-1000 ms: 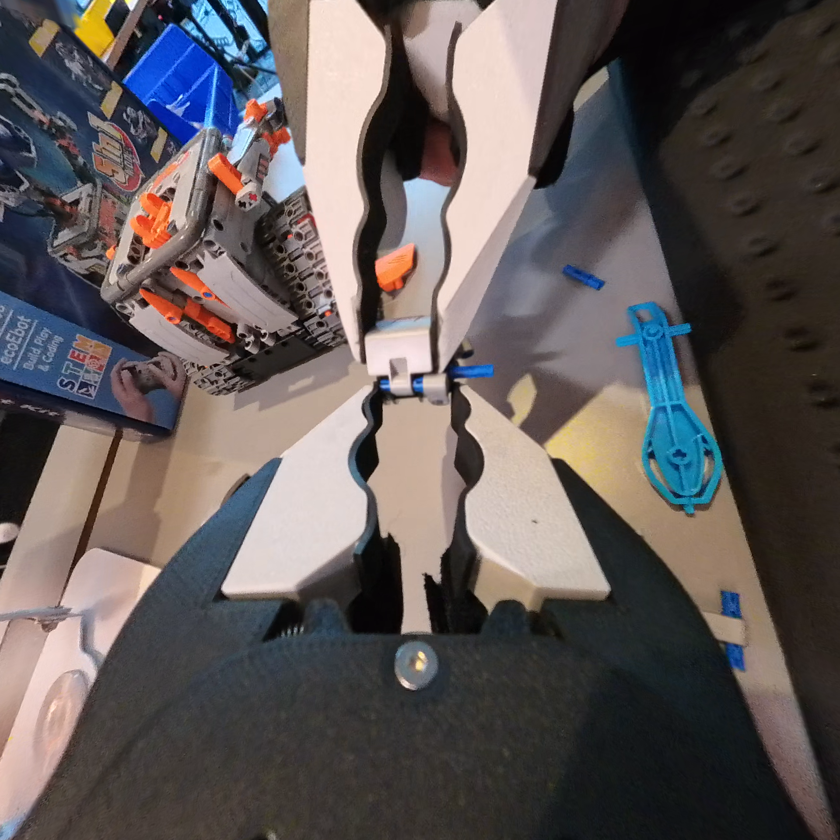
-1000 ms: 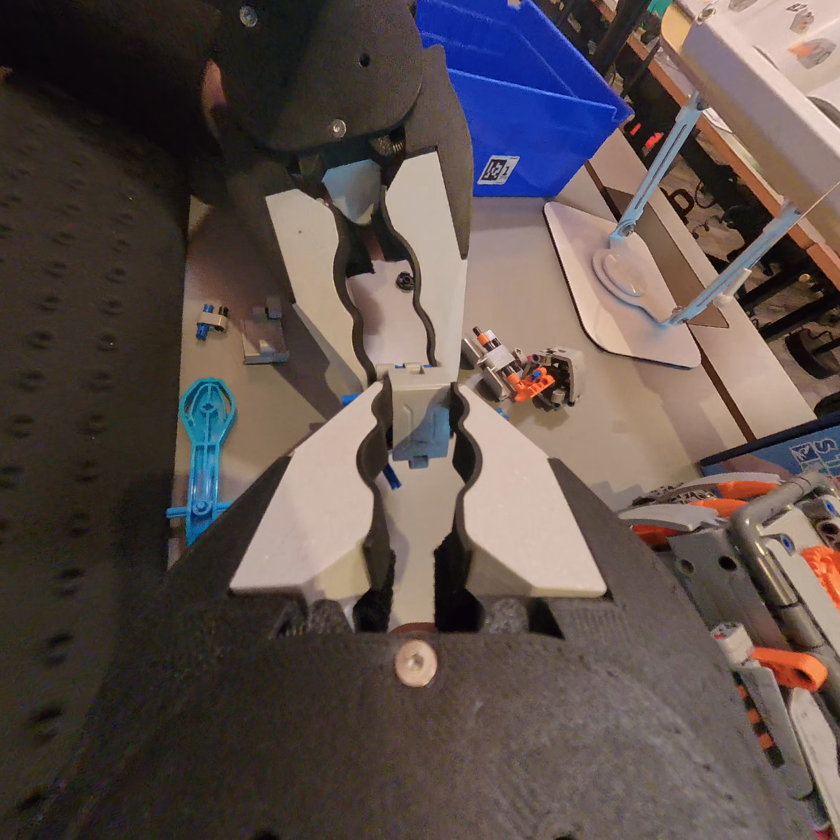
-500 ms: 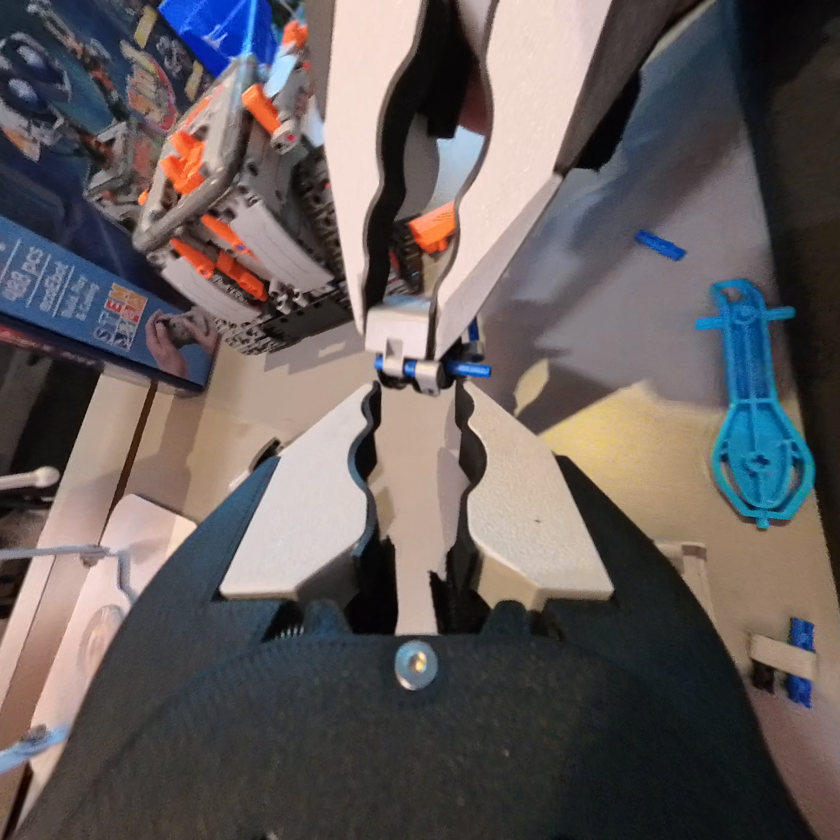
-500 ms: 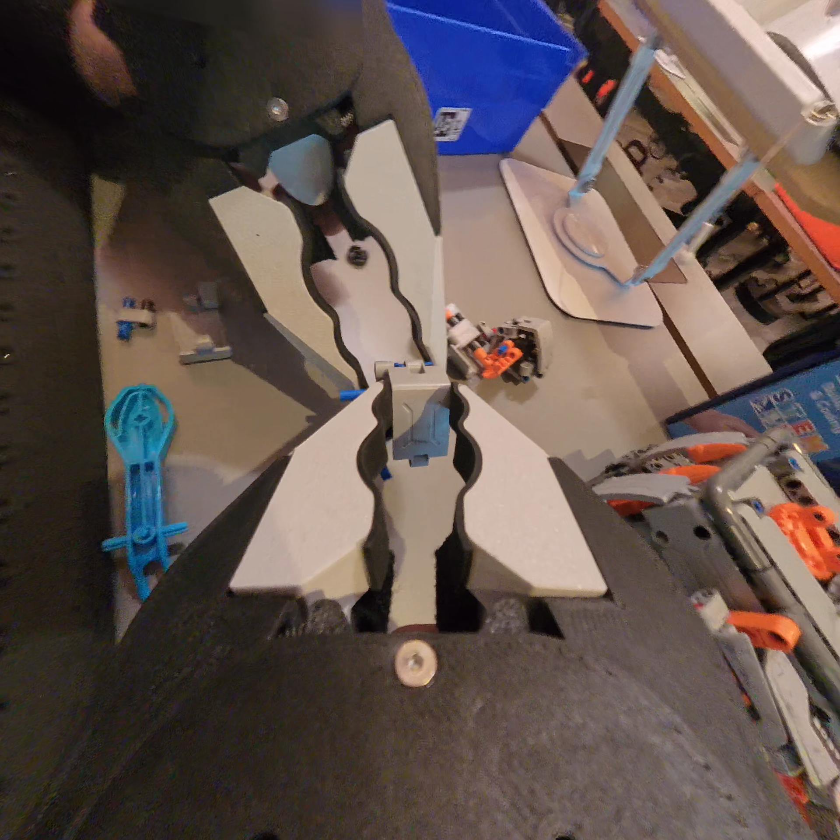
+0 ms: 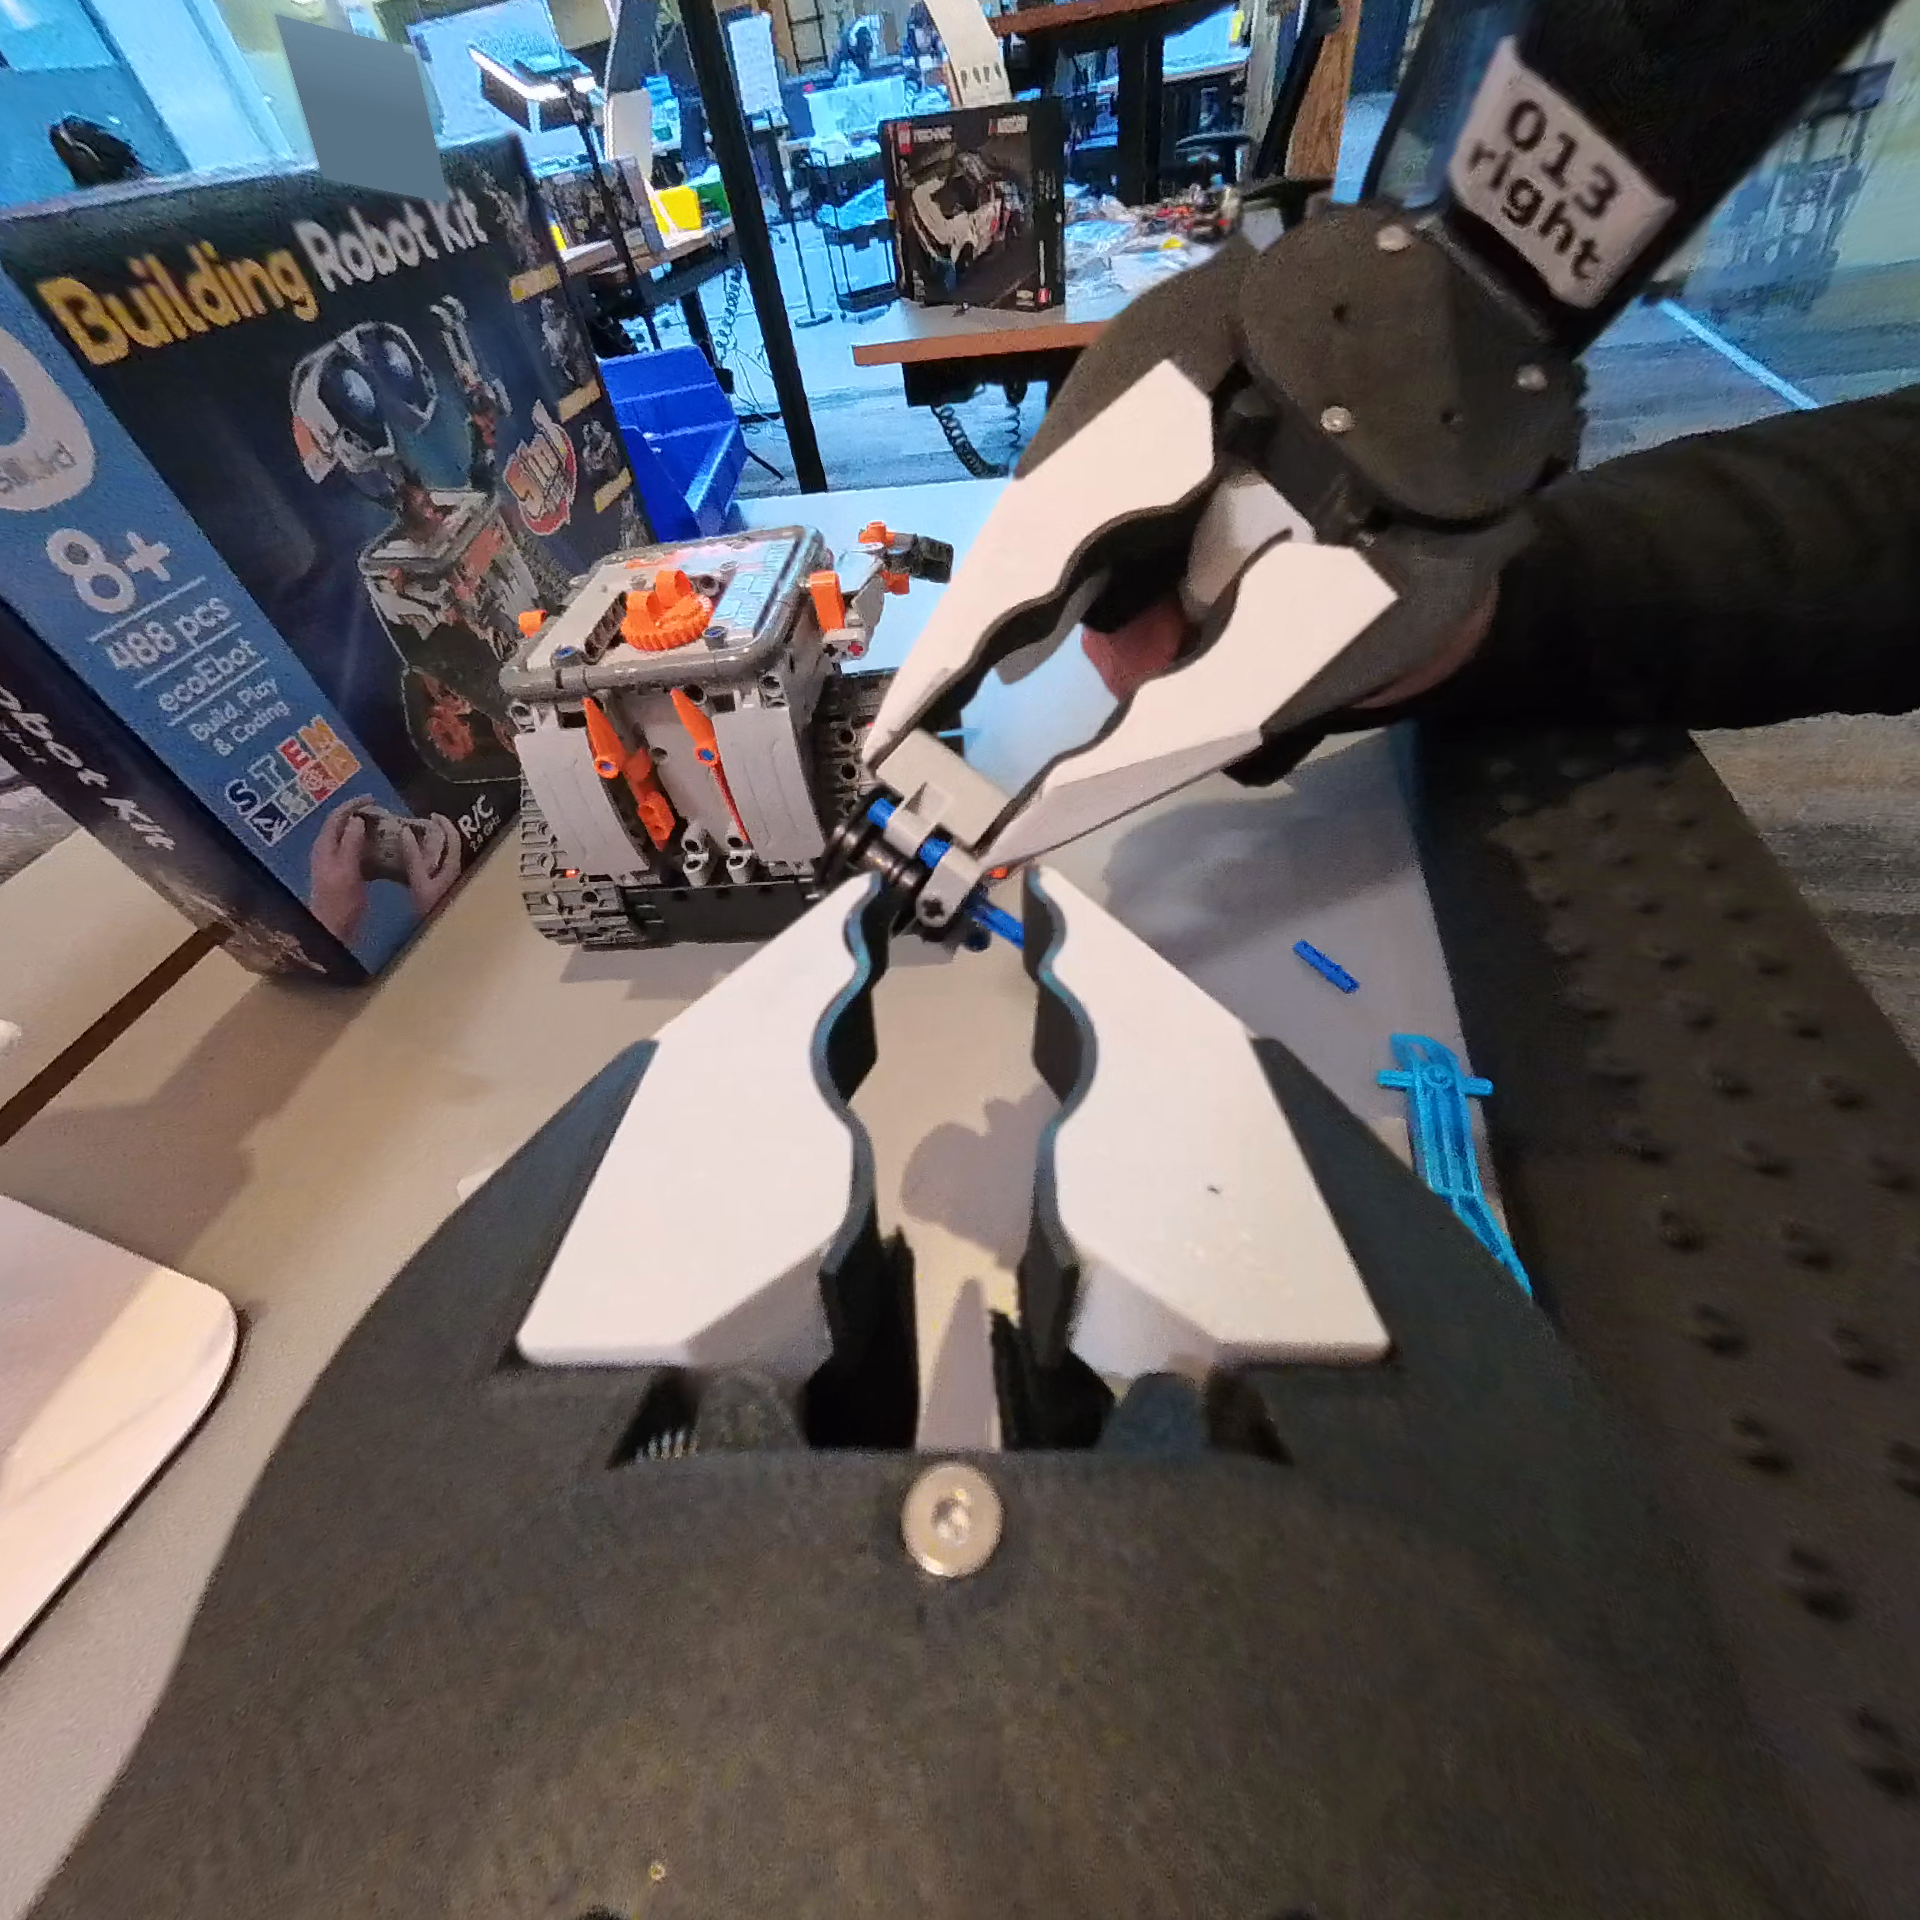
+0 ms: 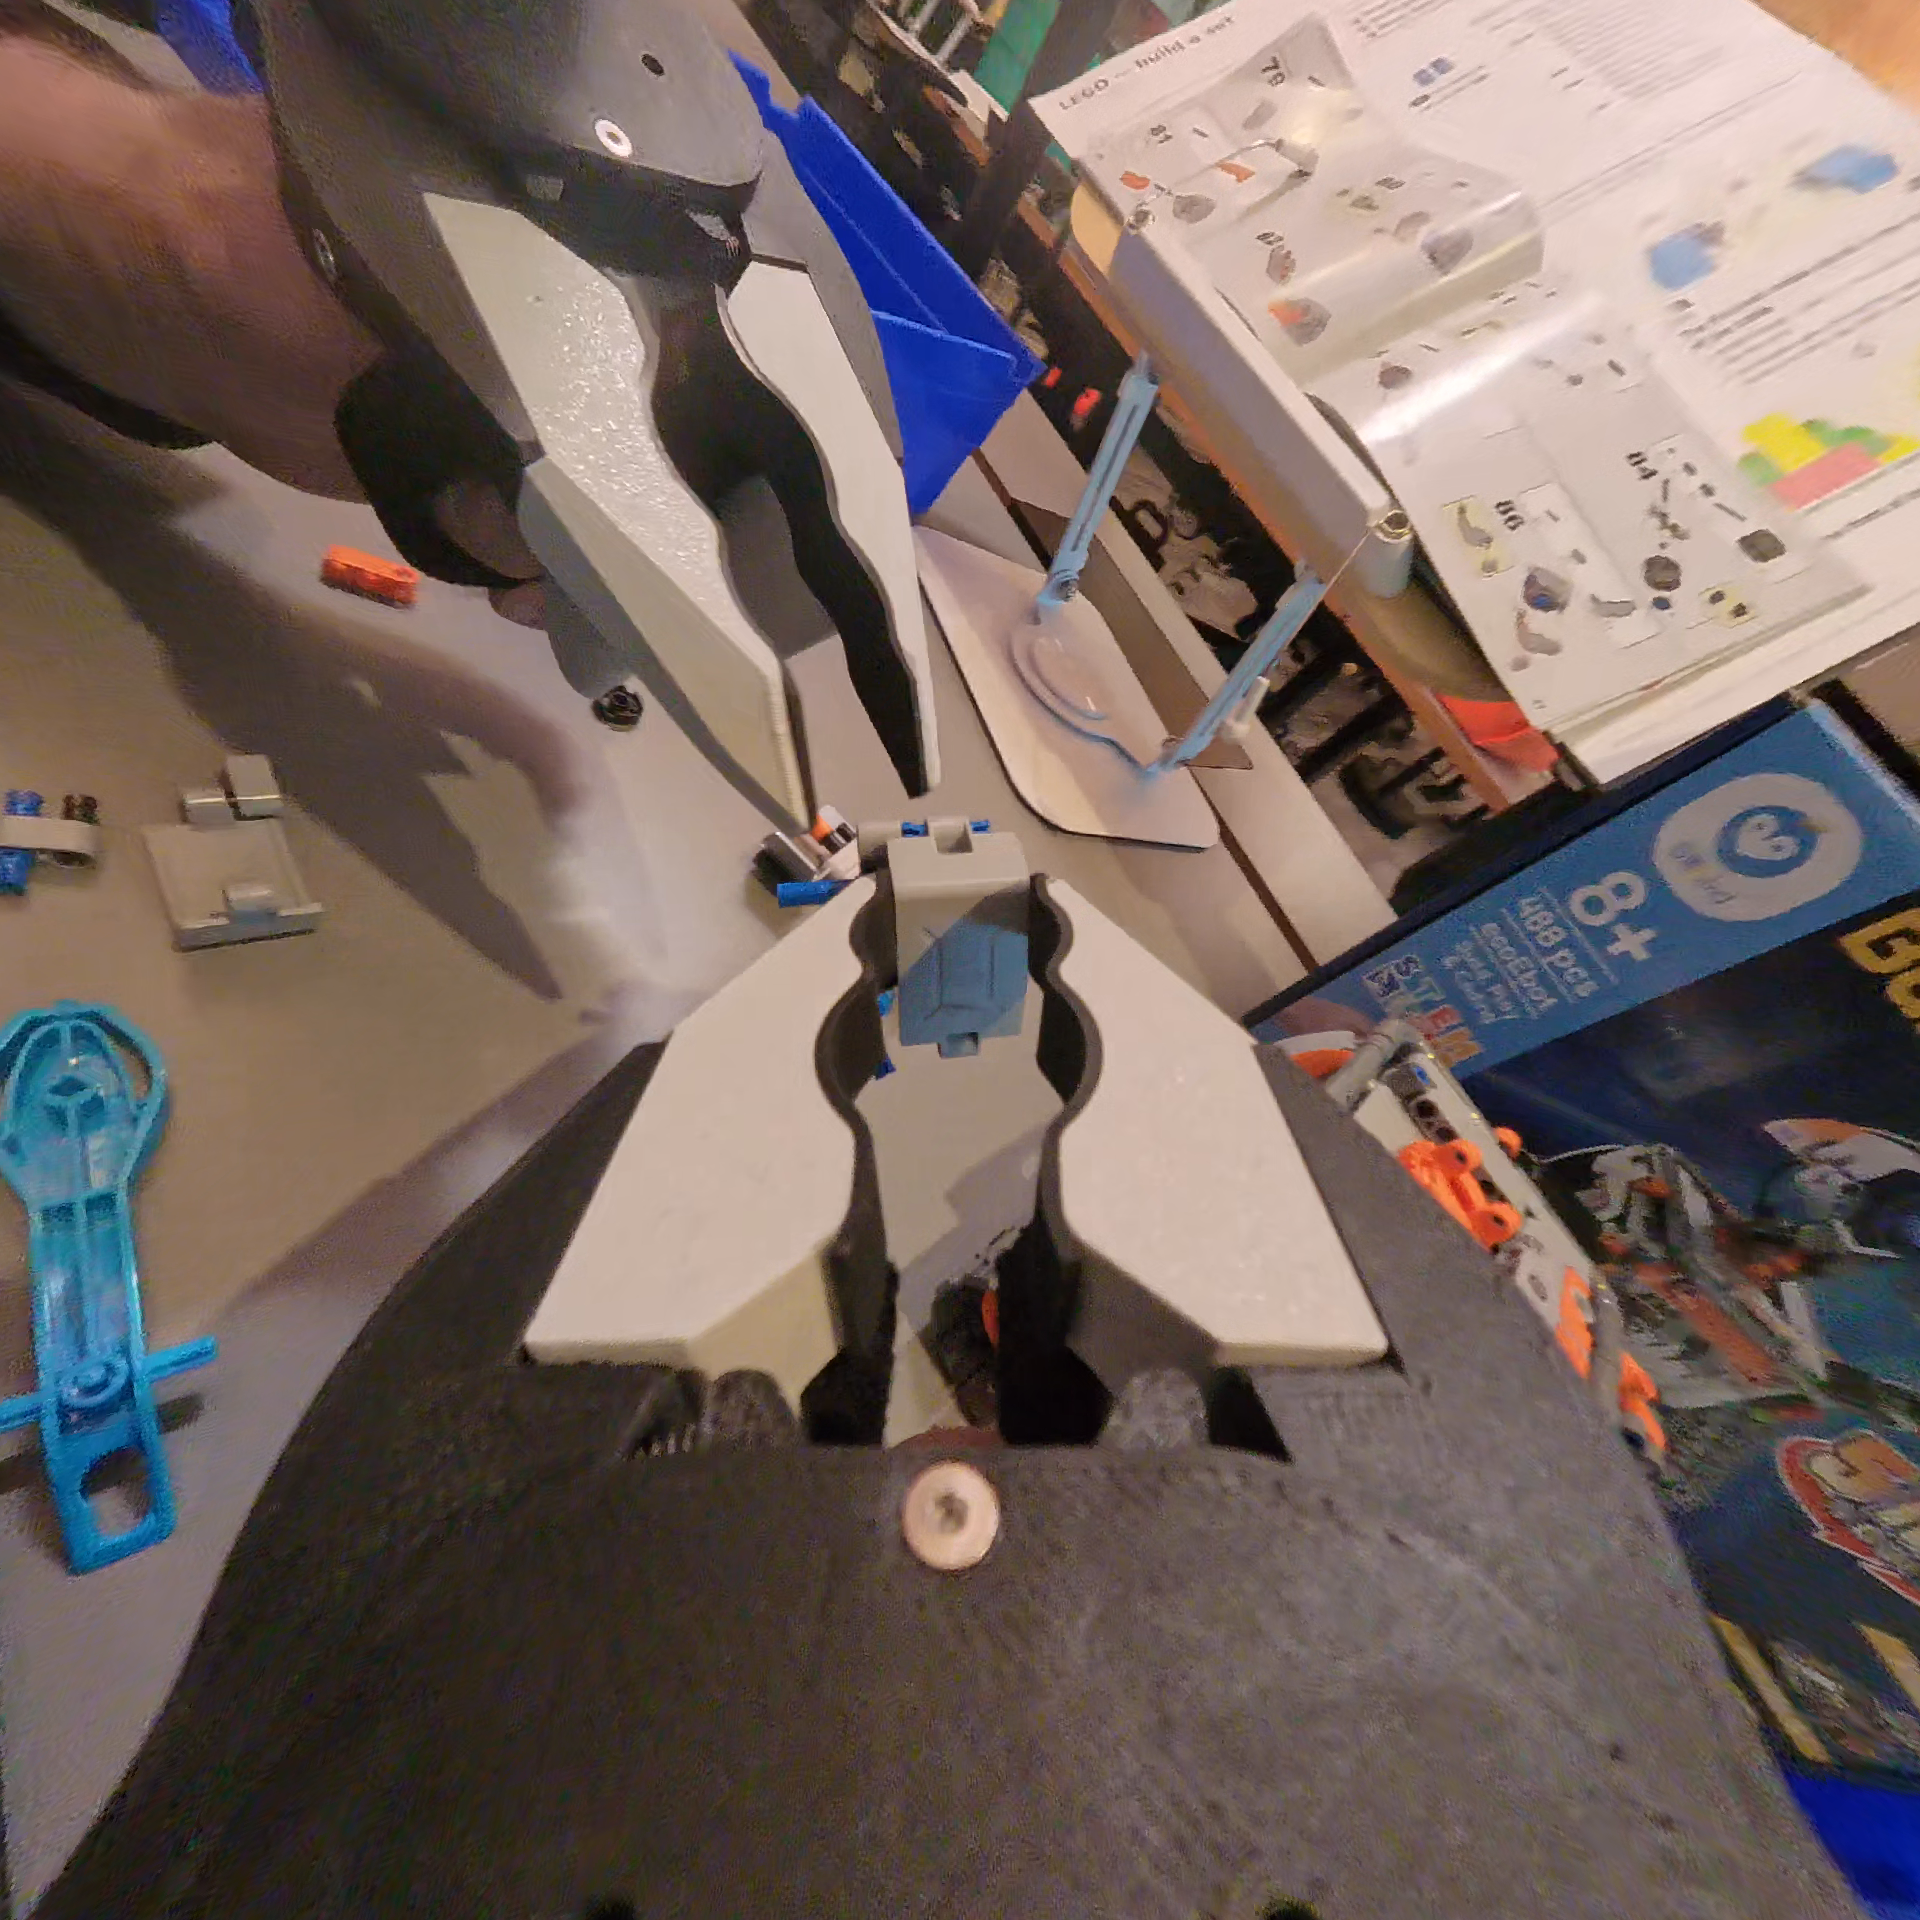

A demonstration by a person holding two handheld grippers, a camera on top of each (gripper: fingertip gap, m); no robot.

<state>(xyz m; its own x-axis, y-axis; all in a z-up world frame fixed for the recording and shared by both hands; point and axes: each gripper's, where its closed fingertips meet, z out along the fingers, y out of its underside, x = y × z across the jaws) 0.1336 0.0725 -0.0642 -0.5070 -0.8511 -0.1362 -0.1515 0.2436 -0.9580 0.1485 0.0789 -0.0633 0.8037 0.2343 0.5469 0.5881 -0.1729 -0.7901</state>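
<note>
My right gripper (image 6: pixel 956 894) is shut on a small grey brick piece (image 6: pixel 951 883) with a blue-grey panel and blue pins, held above the table. In the left wrist view the right gripper (image 5: pixel 935 805) comes in from the upper right with that piece (image 5: pixel 930 831) at its tips. My left gripper (image 5: pixel 945 894) is open and empty. Its fingertips (image 5: pixel 847 904) stand on either side of the piece's pin end without clamping it. The left gripper (image 6: pixel 862 800) also shows in the right wrist view, just beyond the piece.
A grey and orange brick robot model (image 5: pixel 675 727) stands by a blue kit box (image 5: pixel 260 520). A blue plastic tool (image 6: pixel 83 1247), grey plates (image 6: pixel 229 883), an orange piece (image 6: pixel 369 577) and a small sub-assembly (image 6: pixel 810 847) lie on the table. A blue bin (image 6: pixel 914 343) and a booklet stand (image 6: pixel 1558 312) are behind. My two grippers' fingertips are within a few centimetres of each other.
Both grippers have tilted up from looking down at the table to a more level view. The right gripper still holds the grey piece, and the left stays open at its end.
</note>
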